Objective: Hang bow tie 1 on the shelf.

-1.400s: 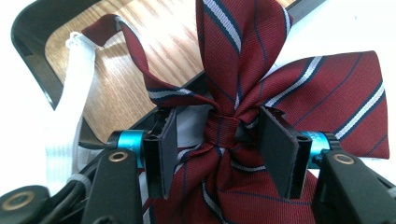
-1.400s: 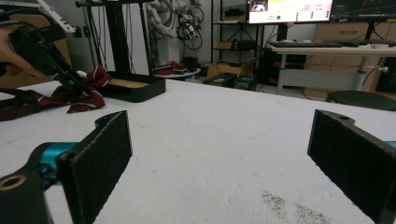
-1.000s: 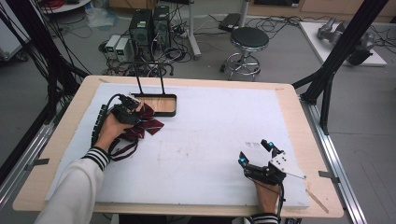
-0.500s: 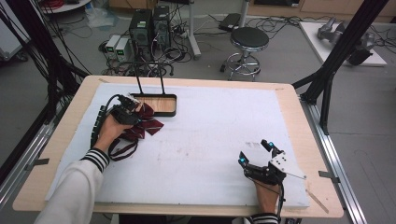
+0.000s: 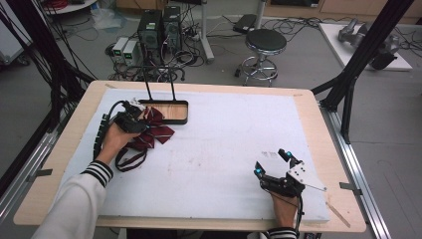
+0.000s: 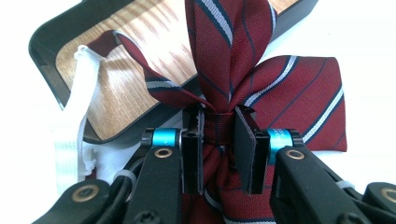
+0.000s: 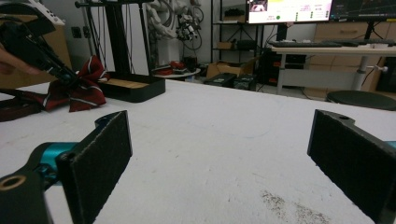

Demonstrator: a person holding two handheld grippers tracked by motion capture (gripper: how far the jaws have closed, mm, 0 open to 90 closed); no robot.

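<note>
The left gripper (image 5: 133,119) hides the bow tie's (image 5: 155,130) knot in the high view.

The dark red fabric bow tie (image 6: 261,88) had thin diagonal stripes in white and navy. Beside it, the shallow rectangular tray (image 6: 51,42) had a black rim and a light brown wood-grain floor, and a white elastic strap (image 6: 70,140) lay over the rim of that tray. The left gripper (image 6: 219,140) was black with bright blue metal collars. The flat table cover (image 5: 224,149) under the bow tie was white, and the person's sleeve (image 5: 94,172) had black and white stripes.
</note>
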